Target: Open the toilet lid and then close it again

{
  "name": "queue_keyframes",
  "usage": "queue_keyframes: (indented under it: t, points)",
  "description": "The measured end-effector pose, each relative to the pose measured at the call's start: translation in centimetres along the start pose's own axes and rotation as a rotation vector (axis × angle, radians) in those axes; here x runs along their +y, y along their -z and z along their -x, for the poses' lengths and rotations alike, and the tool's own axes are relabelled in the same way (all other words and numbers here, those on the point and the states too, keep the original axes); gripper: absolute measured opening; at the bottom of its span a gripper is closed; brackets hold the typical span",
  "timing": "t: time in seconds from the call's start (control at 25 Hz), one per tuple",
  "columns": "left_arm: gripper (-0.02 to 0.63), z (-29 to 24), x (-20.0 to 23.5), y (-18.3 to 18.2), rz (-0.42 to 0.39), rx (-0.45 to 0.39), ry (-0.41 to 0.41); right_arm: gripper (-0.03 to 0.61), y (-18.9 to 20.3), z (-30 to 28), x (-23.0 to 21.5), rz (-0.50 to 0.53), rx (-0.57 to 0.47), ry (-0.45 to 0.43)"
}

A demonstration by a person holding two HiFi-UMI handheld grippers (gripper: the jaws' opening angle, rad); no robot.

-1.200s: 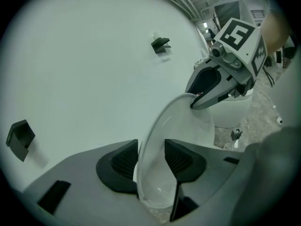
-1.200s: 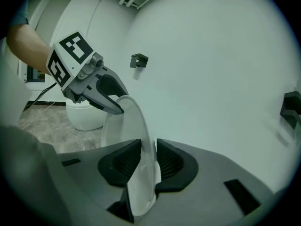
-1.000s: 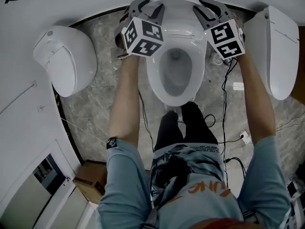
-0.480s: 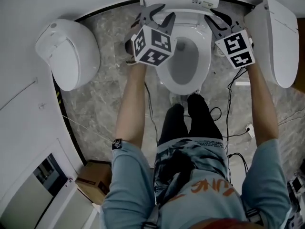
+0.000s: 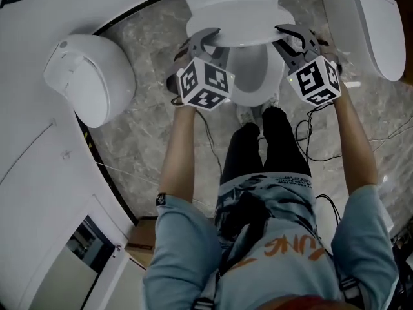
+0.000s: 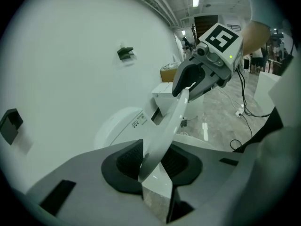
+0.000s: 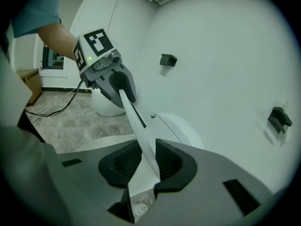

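Head view: I am lowering the toilet lid [image 5: 232,15], upright a second ago, onto the bowl [image 5: 250,76]; left gripper [image 5: 208,39], just tightening, and right gripper [image 5: 293,36] are pinching its edges.

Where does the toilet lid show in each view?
Head view: toilet lid top centre, gripped by left gripper and right gripper.
Left gripper view: toilet lid edge-on, centre, between jaws that have just been closing.
Right gripper view: toilet lid edge-on, centre, between the jaws.
Shared landmark: grey marbled floor.
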State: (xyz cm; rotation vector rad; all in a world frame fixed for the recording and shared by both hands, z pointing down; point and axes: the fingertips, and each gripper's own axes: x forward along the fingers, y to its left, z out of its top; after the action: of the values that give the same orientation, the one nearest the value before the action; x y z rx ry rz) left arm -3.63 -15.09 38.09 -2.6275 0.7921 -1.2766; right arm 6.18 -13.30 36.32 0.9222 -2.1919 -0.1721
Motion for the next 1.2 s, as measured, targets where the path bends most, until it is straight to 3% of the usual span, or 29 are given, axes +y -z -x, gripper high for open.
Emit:
queue_keyframes:
  t: [0.12, 0.48, 0.64, 0.88, 1.2]
  points:
    - [0.129, 0.3, -2.6, 1.6, 0.003, 0.005, 0.043, 0.110, 1.4, 0.4, 2.7, 0.028, 0.029, -0.035]
    - [0.181, -0.7, -11.7, 6.4, -0.123, 0.056, 0.106, 0.160, 7.6, 1.3, 10.8, 0.021, 0.058, -0.135]
    - [0.221, -1.0, -14.4, 8.7, -0.172, 0.086, 0.181, 0.180, 9.4, 0.8, 13.7, 0.051, 0.089, -0.178]
    - [0.275, -1.3, -17.6, 11.4, -0.181, 0.132, 0.277, 0.202, 11.7, 0.2, 17.3, 0.139, 0.150, -0.235]
    - [0.330, -2.5, -21.9, 14.9, -0.156, 0.190, 0.369, 0.247, 15.0, -0.5, 21.7, 0.106, 0.178, -0.337]
